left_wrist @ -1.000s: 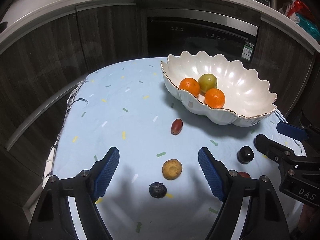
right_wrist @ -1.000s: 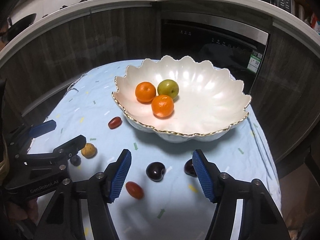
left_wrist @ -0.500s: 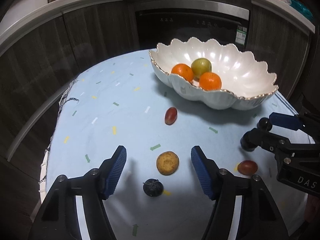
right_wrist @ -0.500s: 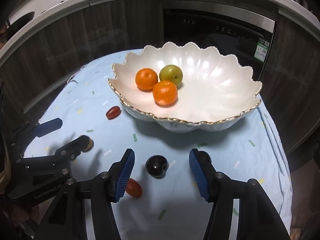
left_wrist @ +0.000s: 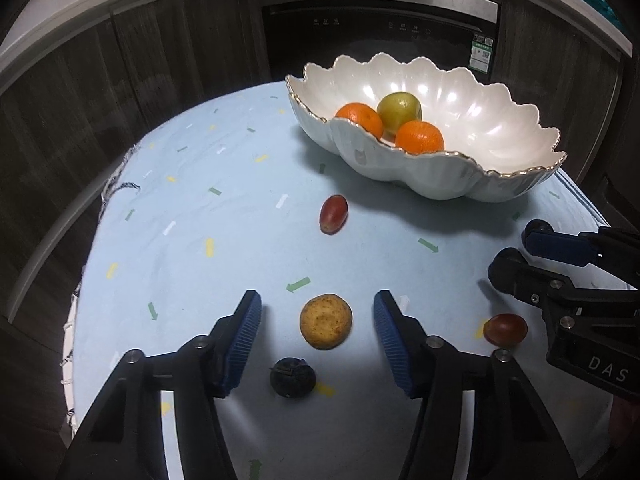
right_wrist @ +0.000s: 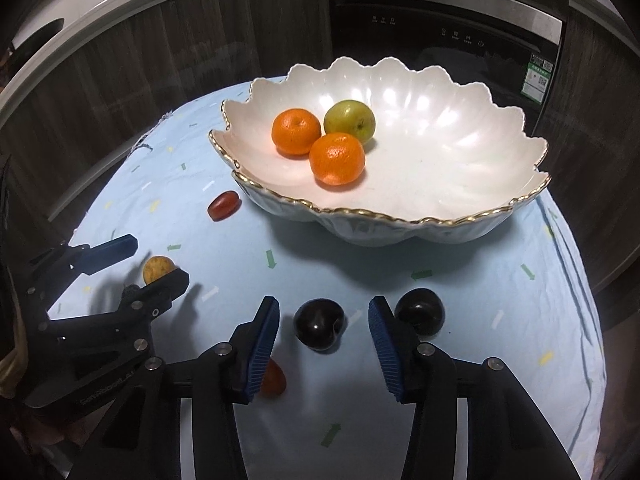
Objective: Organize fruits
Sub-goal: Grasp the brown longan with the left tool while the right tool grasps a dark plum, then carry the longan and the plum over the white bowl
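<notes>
"DAS" on the right gripper (left_wrist: 516, 256), faint "GenRobot.AI" on the left gripper (right_wrist: 154, 262)

The left gripper (left_wrist: 318, 330) is being angled downward toward twelve o'clock, its jaws being closed with pads untouched. The right gripper (right_wrist: 324, 330), seen at three o'clock from the left, is likewise being tilted and closed.
</notes>
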### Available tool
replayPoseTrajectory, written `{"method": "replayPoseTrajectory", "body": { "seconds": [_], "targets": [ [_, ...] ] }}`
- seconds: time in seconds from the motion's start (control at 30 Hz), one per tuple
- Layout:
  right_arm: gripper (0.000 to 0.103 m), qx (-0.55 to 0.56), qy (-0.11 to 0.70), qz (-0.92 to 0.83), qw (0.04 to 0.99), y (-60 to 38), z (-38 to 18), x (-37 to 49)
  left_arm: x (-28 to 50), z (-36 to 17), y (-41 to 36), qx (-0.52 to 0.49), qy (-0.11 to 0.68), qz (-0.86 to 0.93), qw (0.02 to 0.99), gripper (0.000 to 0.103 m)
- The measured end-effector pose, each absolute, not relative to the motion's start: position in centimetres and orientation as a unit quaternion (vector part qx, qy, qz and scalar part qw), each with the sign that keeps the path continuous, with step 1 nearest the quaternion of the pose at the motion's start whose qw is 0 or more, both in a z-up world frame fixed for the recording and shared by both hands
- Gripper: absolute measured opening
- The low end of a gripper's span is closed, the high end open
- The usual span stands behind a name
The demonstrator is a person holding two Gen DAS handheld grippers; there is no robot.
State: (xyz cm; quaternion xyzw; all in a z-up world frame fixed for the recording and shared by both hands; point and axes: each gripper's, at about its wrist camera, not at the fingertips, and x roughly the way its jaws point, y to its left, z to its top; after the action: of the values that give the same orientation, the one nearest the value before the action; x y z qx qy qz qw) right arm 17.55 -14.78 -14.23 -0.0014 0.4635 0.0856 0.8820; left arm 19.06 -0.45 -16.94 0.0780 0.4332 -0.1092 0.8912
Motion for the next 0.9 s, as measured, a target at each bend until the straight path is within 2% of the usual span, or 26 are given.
{"method": "replayPoseTrajectory", "body": {
  "seconds": [0.17,0.3,0.33,0.4,0.47,0.6,0.9],
  "targets": [
    [0.048,0.003,0.469,0.085,0.879,-14.97,-14.61,17.73,19.18,-17.24,-0.42,0.066,0.436,-0.117,0.890,0.056],
    [0.048,0.008,0.474,0.085,0.876,-15.05,-14.87,17.83,19.20,-17.55,-0.35,0.064,0.441,-0.122,0.887,0.043],
    [0.044,0.009,0.476,0.085,0.875,-15.08,-14.95,17.90,19.17,-17.50,-0.31,0.062,0.440,-0.122,0.887,0.042],
    [0.043,0.013,0.482,0.088,0.872,-15.10,-15.17,18.07,19.15,-17.49,-0.30,0.062,0.440,-0.120,0.888,0.039],
    [0.035,0.014,0.483,0.087,0.871,-15.12,-15.24,18.11,19.18,-17.47,-0.27,0.060,0.441,-0.118,0.888,0.036],
    [0.029,0.017,0.485,0.097,0.869,-14.97,-15.23,18.07,19.12,-17.42,-0.37,0.063,0.441,-0.120,0.887,0.027],
    [0.029,0.023,0.477,0.098,0.873,-15.17,-14.54,17.83,18.82,-16.59,-0.48,0.064,0.436,-0.118,0.890,0.026]
  ]
}}
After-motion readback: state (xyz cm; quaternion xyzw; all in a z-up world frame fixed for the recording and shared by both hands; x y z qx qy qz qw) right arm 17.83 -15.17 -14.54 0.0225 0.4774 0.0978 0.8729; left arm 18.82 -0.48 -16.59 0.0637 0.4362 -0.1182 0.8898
